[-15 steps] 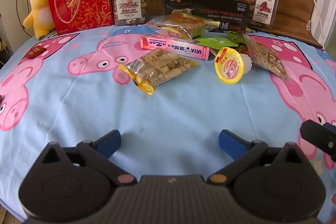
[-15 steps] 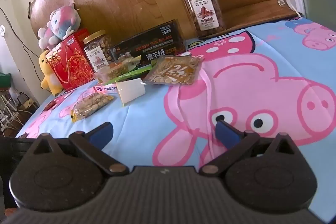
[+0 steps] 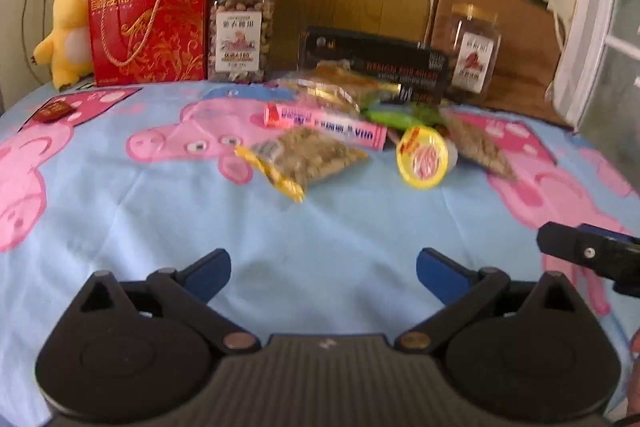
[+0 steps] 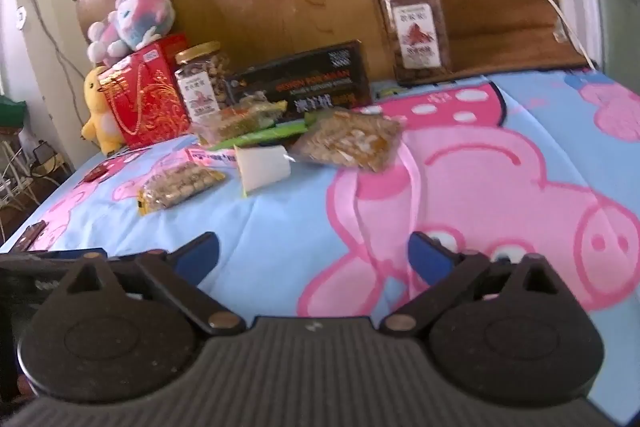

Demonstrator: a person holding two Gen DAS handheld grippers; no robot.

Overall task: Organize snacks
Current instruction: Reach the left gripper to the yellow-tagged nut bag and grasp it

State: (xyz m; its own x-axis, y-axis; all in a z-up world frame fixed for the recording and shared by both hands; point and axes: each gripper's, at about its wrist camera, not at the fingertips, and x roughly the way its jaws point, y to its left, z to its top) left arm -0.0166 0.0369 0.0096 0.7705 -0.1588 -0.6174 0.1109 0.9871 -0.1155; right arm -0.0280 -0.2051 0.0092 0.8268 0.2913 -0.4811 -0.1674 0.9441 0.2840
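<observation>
Snacks lie in a loose heap on a blue cartoon-pig cloth [image 3: 160,227]: a clear cracker bag with a yellow edge [image 3: 304,157] [image 4: 180,183], a long pink box [image 3: 324,121], a yellow-lidded cup on its side [image 3: 422,157] [image 4: 264,167], a bag of mixed nuts [image 3: 476,145] [image 4: 348,141] and a green packet [image 3: 400,115]. My left gripper [image 3: 324,267] is open over bare cloth, well short of the cracker bag. My right gripper [image 4: 314,253] is open too, nothing between its blue fingertips [image 4: 200,251]; it shows at the right edge of the left wrist view [image 3: 588,255].
Along the back stand a red gift bag [image 3: 148,23], two nut jars [image 3: 242,31] [image 3: 474,47] and a black box [image 3: 376,63]. A yellow duck plush [image 3: 68,31] sits far left. A small red packet [image 3: 54,111] lies near the left edge.
In the left wrist view the whole scene has slid lower, as the left gripper tipped up a little. The right gripper reaches slightly further into that view. Both stay open.
</observation>
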